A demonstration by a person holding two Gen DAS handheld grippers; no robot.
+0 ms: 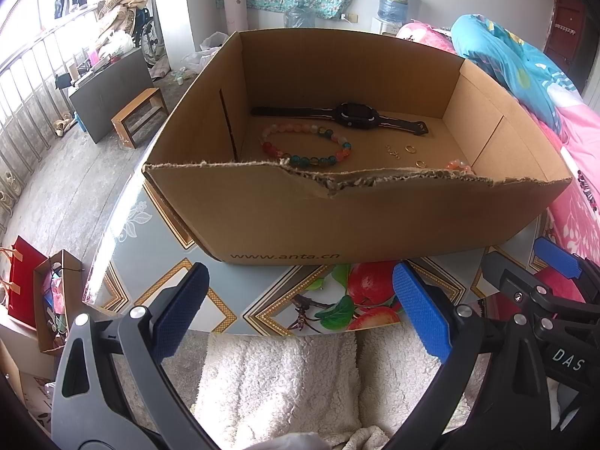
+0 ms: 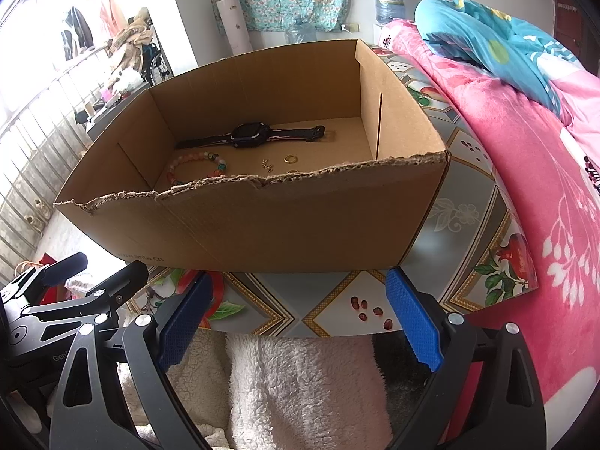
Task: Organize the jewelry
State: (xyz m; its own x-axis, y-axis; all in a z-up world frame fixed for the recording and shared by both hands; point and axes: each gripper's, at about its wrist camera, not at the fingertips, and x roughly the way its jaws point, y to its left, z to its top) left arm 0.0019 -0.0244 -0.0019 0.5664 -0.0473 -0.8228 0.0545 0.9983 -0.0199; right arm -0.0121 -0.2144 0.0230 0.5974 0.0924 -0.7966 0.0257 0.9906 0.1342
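An open cardboard box (image 1: 375,217) (image 2: 262,232) stands on a patterned table. Inside lie a black watch (image 1: 352,114) (image 2: 249,135), a multicoloured bead bracelet (image 1: 305,146) (image 2: 195,167), two gold rings (image 1: 410,149) (image 2: 290,158), a small gold piece (image 1: 393,152) (image 2: 267,165) and part of a pink bead bracelet (image 1: 459,166) behind the near wall. My left gripper (image 1: 300,307) is open and empty in front of the box. My right gripper (image 2: 300,318) is open and empty too, beside it.
The table (image 1: 262,300) (image 2: 468,202) has a fruit pattern and holds the box. A pink and blue quilt (image 2: 525,131) lies on the right. A white fleece (image 1: 281,382) lies below the grippers. Floor, a stool (image 1: 138,116) and bags (image 1: 37,292) are on the left.
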